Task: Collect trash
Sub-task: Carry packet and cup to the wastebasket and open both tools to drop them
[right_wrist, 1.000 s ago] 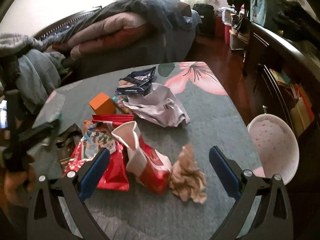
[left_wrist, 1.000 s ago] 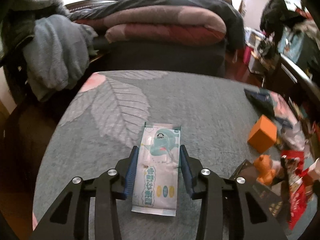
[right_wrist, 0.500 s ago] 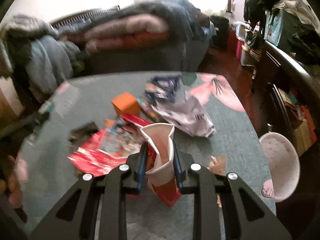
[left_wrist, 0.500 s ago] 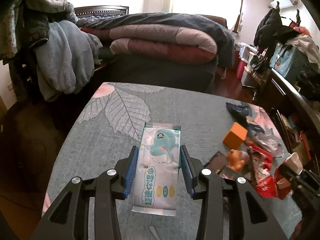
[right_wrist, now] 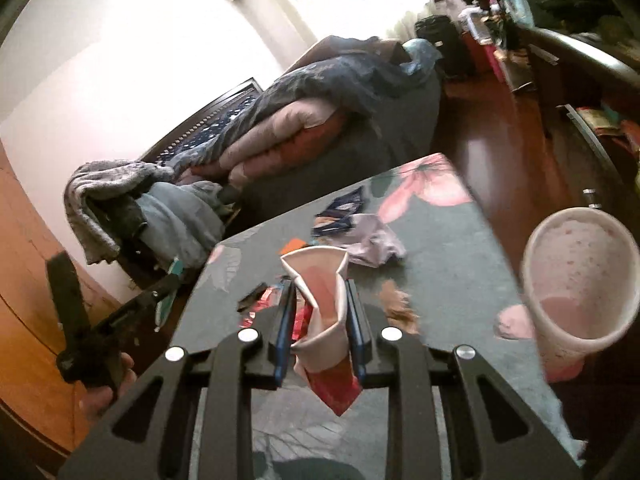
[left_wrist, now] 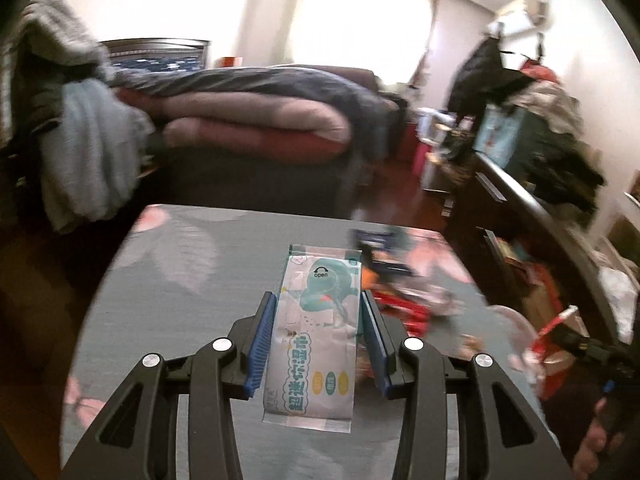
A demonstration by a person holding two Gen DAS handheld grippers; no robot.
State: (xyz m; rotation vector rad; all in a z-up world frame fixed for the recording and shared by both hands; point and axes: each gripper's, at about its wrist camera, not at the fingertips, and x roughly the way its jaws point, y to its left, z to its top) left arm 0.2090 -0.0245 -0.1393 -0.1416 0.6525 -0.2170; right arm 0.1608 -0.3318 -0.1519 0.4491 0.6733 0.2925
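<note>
My left gripper point(left_wrist: 318, 312) is shut on a pale wet-wipes packet point(left_wrist: 316, 344) with a teal picture and holds it lifted above the grey flowered table point(left_wrist: 172, 300). My right gripper point(right_wrist: 318, 300) is shut on a crushed red and white paper cup point(right_wrist: 322, 312), raised and tilted over the table point(right_wrist: 440, 248). A pink bin point(right_wrist: 576, 280) stands beside the table's right edge, also faint in the left wrist view point(left_wrist: 516, 324). The left gripper shows at the left of the right wrist view point(right_wrist: 160, 296).
Loose trash lies on the table: a crumpled purple-white bag point(right_wrist: 372, 240), a dark blue wrapper point(right_wrist: 344, 208), a brown paper wad point(right_wrist: 394, 304), red wrappers point(left_wrist: 408, 304). A bed with quilts point(left_wrist: 256, 120) is behind; a dark cabinet point(left_wrist: 520, 208) is on the right.
Both grippers have lifted higher with their loads. The right gripper has swung and tilted toward the pink bin with the cup; the left has carried the packet up and rightward.
</note>
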